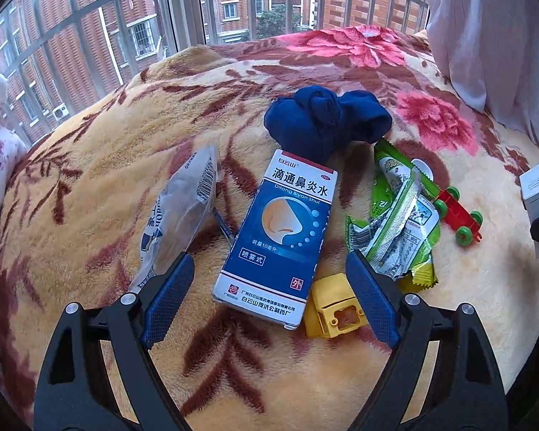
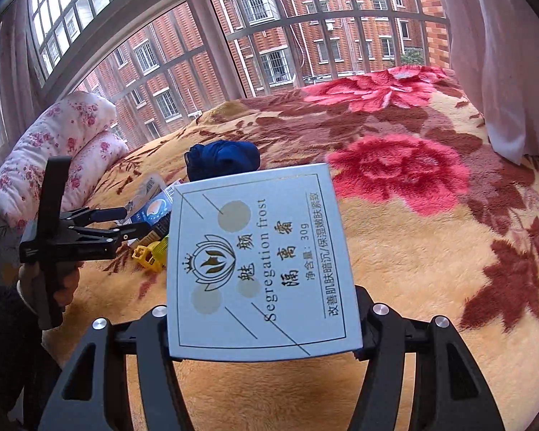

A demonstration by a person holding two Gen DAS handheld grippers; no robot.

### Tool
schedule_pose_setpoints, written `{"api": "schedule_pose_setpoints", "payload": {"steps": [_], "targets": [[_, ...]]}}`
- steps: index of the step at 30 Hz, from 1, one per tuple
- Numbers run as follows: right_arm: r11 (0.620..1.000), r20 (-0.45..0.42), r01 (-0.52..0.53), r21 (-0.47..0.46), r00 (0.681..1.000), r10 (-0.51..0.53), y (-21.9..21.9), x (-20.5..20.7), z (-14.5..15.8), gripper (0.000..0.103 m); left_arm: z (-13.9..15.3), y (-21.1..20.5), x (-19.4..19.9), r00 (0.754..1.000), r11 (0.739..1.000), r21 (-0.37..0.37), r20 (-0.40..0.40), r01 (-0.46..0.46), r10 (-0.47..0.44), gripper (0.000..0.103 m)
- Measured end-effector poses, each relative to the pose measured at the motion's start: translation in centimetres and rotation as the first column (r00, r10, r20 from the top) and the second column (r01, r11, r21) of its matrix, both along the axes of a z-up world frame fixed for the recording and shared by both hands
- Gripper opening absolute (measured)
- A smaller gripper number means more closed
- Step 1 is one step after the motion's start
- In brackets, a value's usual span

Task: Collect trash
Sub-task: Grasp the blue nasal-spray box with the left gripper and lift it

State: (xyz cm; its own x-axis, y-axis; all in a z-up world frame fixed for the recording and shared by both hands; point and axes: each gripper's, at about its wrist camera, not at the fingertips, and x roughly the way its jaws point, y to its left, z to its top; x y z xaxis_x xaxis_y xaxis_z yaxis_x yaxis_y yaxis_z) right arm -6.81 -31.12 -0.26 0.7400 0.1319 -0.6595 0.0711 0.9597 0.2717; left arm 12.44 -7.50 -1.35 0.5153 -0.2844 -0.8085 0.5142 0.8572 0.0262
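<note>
I had the right gripper point(image 2: 266, 327) clamped on the white cream box point(image 2: 258, 262) for disposal, while the left gripper point(image 1: 269, 287) hung wide open, empty, over the nasal-spray carton point(image 1: 280, 237).

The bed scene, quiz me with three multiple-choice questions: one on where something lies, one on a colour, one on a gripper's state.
1. What lies directly beyond the nasal spray box?
A. blue cloth
B. toy car
C. pillow

2. What colour are the toy car's wheels?
A. yellow
B. green
C. blue

3. The right gripper is:
A. open and empty
B. shut on a white box
C. shut on a wrapper

Answers:
1 A, the blue cloth bunches at the box's far end.
2 B, green wheels on a red body.
3 B, the white box sits clamped between its fingers.
</note>
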Motion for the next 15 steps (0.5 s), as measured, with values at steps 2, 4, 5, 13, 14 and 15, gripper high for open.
{"api": "schedule_pose_setpoints", "payload": {"steps": [2,4,5,13,14,15], "targets": [[1.000,0.004,0.006,-0.003,1.000,-0.006,0.0,-0.2,0.0,0.061,-0.6,-0.1,0.6,1.000,1.000,0.017,-0.009,0.005,-0.005,0.084],[1.000,0.004,0.010,-0.002,1.000,-0.010,0.0,-0.3,-0.1,0.061,-1.0,-0.2,1.2,1.000,1.000,0.022,-0.019,0.019,-0.018,0.084],[1.000,0.003,0.012,0.002,1.000,-0.012,0.0,-0.3,-0.2,0.061,-1.1,-0.4,1.5,0.999,0.999,0.026,-0.023,0.025,-0.025,0.084],[1.000,0.008,0.014,0.028,1.000,-0.014,0.1,-0.3,-0.5,0.061,-2.4,-2.3,3.8,0.997,0.996,0.062,-0.052,0.057,-0.053,0.071],[0.999,0.008,0.013,0.031,1.000,-0.013,0.2,-0.2,-0.5,0.061,-2.4,-2.4,4.2,0.997,0.997,0.063,-0.054,0.052,-0.049,0.069],[0.999,0.009,0.014,0.033,1.000,-0.014,0.2,-0.2,-0.6,0.061,-2.3,-2.4,4.5,0.998,0.997,0.056,-0.051,0.045,-0.042,0.062]]}}
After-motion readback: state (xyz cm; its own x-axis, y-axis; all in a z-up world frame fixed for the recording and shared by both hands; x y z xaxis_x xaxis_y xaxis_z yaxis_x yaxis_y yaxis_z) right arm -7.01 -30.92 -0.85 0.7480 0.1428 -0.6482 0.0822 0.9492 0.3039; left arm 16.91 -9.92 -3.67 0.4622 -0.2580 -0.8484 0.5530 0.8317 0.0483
